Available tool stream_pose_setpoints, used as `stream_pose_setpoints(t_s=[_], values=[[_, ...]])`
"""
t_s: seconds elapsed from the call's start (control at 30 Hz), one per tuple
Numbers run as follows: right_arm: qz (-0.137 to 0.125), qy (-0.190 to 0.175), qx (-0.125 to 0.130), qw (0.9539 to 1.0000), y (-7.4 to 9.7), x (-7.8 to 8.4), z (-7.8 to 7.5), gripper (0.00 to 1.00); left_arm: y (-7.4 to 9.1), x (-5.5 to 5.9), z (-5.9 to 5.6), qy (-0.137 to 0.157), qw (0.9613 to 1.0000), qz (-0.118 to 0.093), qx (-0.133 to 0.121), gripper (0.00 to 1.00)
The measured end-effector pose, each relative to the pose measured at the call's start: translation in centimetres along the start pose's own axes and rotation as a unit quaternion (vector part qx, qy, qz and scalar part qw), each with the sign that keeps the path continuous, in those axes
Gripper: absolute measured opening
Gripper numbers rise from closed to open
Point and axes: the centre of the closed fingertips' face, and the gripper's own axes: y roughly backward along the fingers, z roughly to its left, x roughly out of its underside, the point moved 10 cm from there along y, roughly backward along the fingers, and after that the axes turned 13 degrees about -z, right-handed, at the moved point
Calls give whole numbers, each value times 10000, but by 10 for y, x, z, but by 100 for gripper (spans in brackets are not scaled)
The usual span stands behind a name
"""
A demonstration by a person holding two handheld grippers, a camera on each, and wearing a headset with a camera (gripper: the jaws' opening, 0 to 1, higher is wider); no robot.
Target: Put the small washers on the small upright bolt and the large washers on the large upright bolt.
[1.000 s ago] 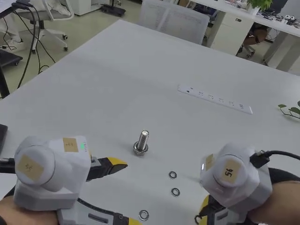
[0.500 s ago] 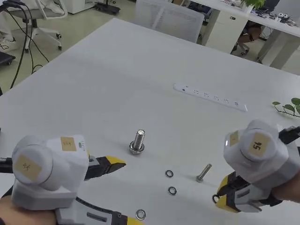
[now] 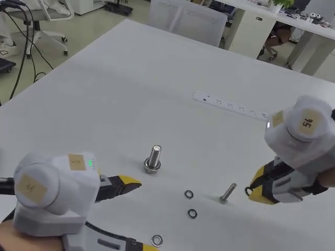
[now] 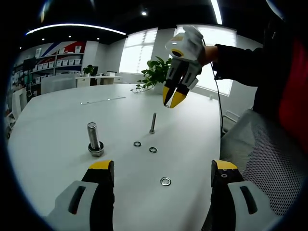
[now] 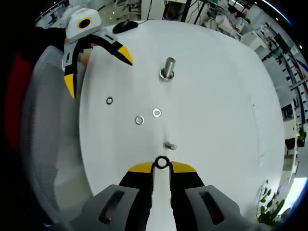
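right gripper (image 5: 162,166) pinching a small washer (image 5: 157,162) over the small bolt (image 5: 169,146)
its fingers are clamping shut on the washer, hovering right of the large bolt (image 3: 153,158), where the small bolt is standing upright on the table (image 3: 131,94). three loose washers (image 3: 189,194) (image 3: 192,213) (image 3: 157,240) are lying right of the large bolt and nearer the person. the left gripper (image 4: 162,166) is hanging left of the large bolt, fingers spread wide, grasping nothing.

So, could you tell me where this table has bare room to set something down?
The widest bare table lies beyond the large bolt, out to the power strip and far-left edge. Nearer is crowded: three loose washers and the small bolt sit between the left hand-held gripper and the right hand-held gripper, which grips a washer.
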Motion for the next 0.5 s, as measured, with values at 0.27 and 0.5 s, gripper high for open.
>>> stream_pose_setpoints(t_s=[0.27, 0.5], values=[[29, 175, -100, 9998, -8, -12, -12, 13, 2, 1, 0, 19, 10000, 9, -49, 83], [155, 229, -265, 9993, -19, -12, -17, 13, 2, 1, 1, 34, 10000, 3, -86, 83]])
